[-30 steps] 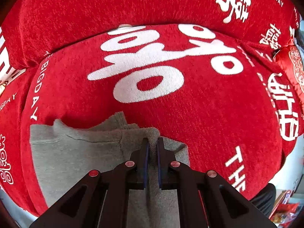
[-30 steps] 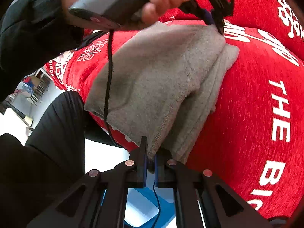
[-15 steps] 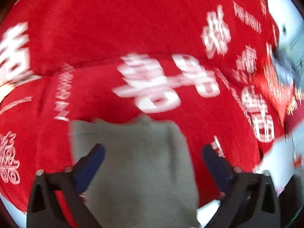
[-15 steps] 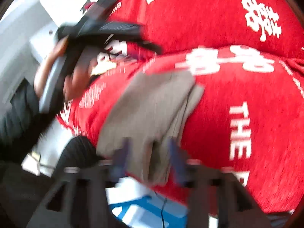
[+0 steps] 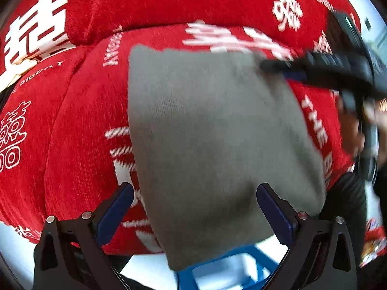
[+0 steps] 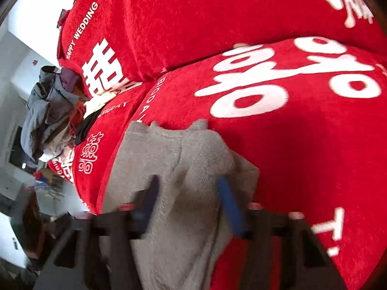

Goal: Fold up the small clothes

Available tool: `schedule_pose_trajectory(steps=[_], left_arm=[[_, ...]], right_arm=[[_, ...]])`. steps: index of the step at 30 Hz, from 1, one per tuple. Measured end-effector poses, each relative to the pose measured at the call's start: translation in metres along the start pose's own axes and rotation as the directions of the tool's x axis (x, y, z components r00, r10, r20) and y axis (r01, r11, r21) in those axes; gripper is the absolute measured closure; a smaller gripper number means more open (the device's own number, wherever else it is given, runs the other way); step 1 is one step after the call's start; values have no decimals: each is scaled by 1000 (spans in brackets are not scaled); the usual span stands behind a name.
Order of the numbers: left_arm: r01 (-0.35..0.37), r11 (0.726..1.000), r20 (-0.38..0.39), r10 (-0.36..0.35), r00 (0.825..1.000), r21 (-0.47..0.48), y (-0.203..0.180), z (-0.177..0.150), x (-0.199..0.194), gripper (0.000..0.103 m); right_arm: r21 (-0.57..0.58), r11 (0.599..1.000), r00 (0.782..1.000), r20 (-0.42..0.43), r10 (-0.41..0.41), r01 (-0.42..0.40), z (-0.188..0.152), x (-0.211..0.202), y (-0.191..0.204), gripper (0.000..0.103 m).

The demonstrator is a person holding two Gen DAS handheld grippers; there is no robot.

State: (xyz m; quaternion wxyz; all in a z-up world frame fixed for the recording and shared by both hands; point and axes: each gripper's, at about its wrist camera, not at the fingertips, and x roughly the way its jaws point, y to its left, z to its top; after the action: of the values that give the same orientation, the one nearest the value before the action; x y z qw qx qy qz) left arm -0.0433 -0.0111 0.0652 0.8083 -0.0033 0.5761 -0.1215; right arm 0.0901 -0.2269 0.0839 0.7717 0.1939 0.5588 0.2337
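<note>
A folded grey garment [image 5: 212, 133] lies on a red cushion [image 5: 79, 133] with white lettering. My left gripper [image 5: 194, 207] hangs above the garment's near edge, jaws wide open and nothing held. In the left wrist view my right gripper [image 5: 297, 68] reaches in from the right onto the garment's far corner. In the right wrist view the grey garment [image 6: 183, 159] lies under the blurred right gripper [image 6: 189, 193]. Its jaws are closing with a ridge of the cloth between them, and the blue pads still stand apart.
A red back cushion [image 6: 217, 12] rises behind the seat. A heap of loose clothes [image 6: 48, 120] lies at the sofa's far end. A blue frame [image 5: 229, 265] and pale floor show below the seat's front edge. A hand [image 5: 350, 130] holds the right gripper.
Both grippers let go of the garment's edges and opened. The left one pulled back over the near edge. The right one swung round to the garment's other side, its jaws now narrower.
</note>
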Motion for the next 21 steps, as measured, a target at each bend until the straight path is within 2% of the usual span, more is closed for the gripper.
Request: schedule_pose_trajectory(steps=[1,4,5,7,8,10,12,14,17,19,21], left_arm=[[-4,1000,-6,4,1000,10,0,-5,1,1],[27,1000,-19,-27,999,-10,9,-15,-2,1],[22,1000,-21,-23,1000,-15,12,-17,-2,1],[-29,999,-73,27,997,-25,21,-22,13,1],[-43,998,-108,39,993,-35,25,-23,23,1],[-26,997,-144,14,990,-78,31,-24,32,2],[-15,996,-112,5,994,-87,28,-24,21,2],[25,998,-61,-28,998,-55,16,-22,2,2],[85,996,-11,-85,996,37,-11,-16,-19,2],[81,992,-4,-81,997,99,-31,-12,-20,2],[44,989,-8,-43,999,142,-44,-10,-12,2]], right_arm=[[-10,1000,1000,-12,-6,6,2,5,1,92],[-39,999,1000,-9,-30,29,4,0,6,95],[-60,998,1000,24,-13,14,4,-10,11,95],[-90,996,997,72,0,6,4,-22,17,95],[-95,995,998,60,-31,37,5,-17,14,95],[-79,991,995,-3,-104,104,3,2,4,95],[-63,993,995,-6,-100,100,-1,8,-3,96],[-52,995,996,14,-84,84,-3,5,-5,96],[-51,996,998,16,-66,67,-3,5,-9,95],[-28,999,999,7,-47,47,-3,2,-12,93],[9,999,999,12,-35,35,-4,-9,-11,88]])
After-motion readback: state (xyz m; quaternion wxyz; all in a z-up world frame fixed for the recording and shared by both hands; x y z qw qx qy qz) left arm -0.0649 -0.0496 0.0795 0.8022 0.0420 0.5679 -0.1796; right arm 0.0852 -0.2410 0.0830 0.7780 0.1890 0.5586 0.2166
